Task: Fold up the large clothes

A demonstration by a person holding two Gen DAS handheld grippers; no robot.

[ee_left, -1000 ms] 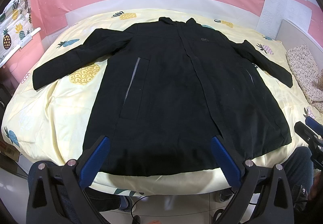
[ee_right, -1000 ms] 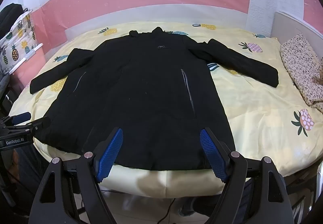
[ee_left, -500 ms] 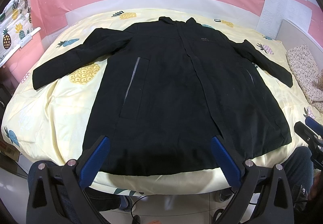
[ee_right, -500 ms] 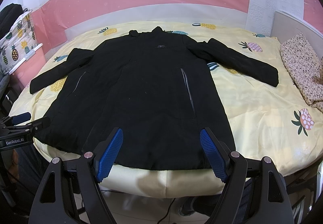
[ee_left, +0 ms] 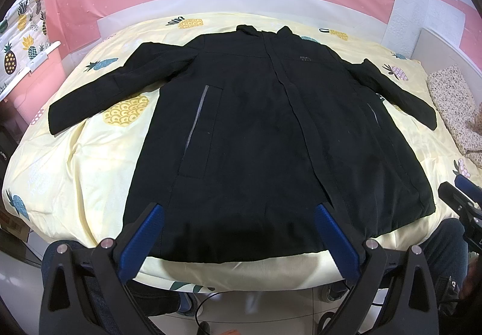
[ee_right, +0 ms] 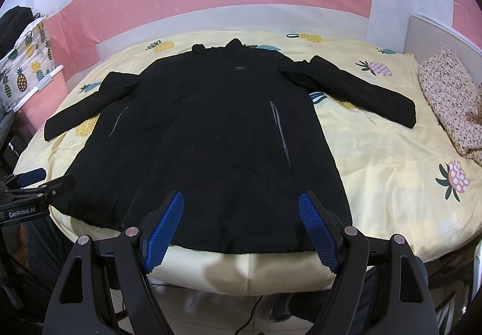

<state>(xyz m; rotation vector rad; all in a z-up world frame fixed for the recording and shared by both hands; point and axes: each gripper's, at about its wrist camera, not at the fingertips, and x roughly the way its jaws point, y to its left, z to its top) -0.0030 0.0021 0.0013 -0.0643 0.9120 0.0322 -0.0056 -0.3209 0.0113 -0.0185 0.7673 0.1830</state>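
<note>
A long black coat (ee_left: 256,136) lies flat and face up on the bed, collar far, hem near, both sleeves spread out sideways. It also shows in the right wrist view (ee_right: 217,142). My left gripper (ee_left: 238,232) is open and empty, held just off the near bed edge over the hem's left half. My right gripper (ee_right: 241,223) is open and empty, held off the near edge over the hem's right half. Each gripper shows at the edge of the other's view.
The bed has a yellow pineapple-print sheet (ee_left: 75,154). A floral folded cloth (ee_right: 446,99) lies at the bed's right side by a white headboard. A pink wall runs behind. A pineapple-print fabric bin (ee_left: 21,42) stands at the left. Cables lie on the floor below.
</note>
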